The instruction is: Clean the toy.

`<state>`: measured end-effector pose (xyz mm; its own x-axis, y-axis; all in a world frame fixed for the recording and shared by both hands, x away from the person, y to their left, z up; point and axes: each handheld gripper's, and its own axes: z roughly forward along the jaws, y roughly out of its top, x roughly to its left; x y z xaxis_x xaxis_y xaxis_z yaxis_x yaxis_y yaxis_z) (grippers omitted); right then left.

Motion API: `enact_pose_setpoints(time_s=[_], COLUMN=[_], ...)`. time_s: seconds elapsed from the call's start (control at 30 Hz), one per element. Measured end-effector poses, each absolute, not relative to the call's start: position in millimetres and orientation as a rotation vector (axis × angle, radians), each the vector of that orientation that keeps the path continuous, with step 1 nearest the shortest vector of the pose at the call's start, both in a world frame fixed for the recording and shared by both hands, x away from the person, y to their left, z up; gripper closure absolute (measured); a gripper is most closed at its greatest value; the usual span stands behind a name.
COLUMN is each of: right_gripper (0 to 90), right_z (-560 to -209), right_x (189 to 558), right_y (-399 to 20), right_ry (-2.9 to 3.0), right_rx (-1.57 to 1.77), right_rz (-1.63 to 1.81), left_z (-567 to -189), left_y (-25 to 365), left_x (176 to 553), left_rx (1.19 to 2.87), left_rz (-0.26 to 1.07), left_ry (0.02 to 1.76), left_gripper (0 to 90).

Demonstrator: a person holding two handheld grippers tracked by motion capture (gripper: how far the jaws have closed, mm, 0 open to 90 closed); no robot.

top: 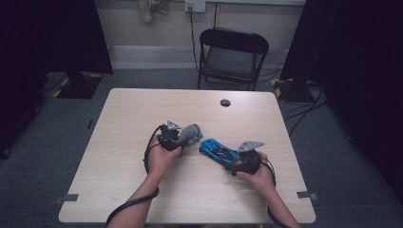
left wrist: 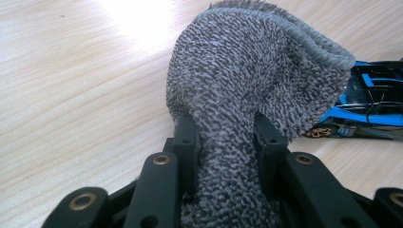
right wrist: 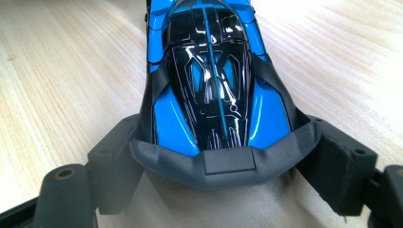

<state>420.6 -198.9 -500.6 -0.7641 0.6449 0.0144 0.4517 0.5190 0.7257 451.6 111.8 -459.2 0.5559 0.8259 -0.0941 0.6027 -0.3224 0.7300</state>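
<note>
One chair (top: pixel 232 56) (high view); cloth (left wrist: pixel 247 90) weave close-up.

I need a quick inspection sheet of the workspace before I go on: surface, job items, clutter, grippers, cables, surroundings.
Surface: light wood table, with a dark round hole near the far edge.
Job's things: grey cloth, bunched and lifted; blue and black toy car on the table, beside the cloth.
Clutter: nothing seen.
Grippers: left gripper shut on the cloth; right gripper has its fingers on either side of the car's rear end, whether they press on it I cannot tell.
Cables: one trails from each gripper toward the person; more cables on the floor.
Surroundings: black folding chair behind the table, dark curtains, wall socket.
</note>
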Motion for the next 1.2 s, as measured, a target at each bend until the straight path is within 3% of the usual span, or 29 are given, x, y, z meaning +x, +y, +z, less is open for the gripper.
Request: enact_pose_setpoints(time_s=[0.53, 0.67, 0.83, 1.2], right_gripper=[20.0, 25.3, 38.0, 45.0], right_z=[-463.7, -460.7, -461.9, -467.4], right_x=[418.3, 423.6, 428.7, 444.5], right_y=[-200.8, -194.6, -183.7, -168.0], right_ry=[2.471, 2.487, 2.534, 2.500], right_rx=[0.920, 0.901, 0.851, 0.905], right_rz=[1.130, 1.165, 1.150, 1.134], left_z=[-457.3, -456.2, -456.1, -455.7], left_y=[112.0, 111.1, 109.2, 108.0], left_x=[439.3, 436.6, 433.6, 426.7], left_rx=[2.056, 2.059, 2.066, 2.084], left_rz=[0.382, 0.373, 0.373, 0.363], left_ry=[1.099, 1.090, 1.076, 1.046], left_gripper=[68.4, 68.4, 68.5, 68.5])
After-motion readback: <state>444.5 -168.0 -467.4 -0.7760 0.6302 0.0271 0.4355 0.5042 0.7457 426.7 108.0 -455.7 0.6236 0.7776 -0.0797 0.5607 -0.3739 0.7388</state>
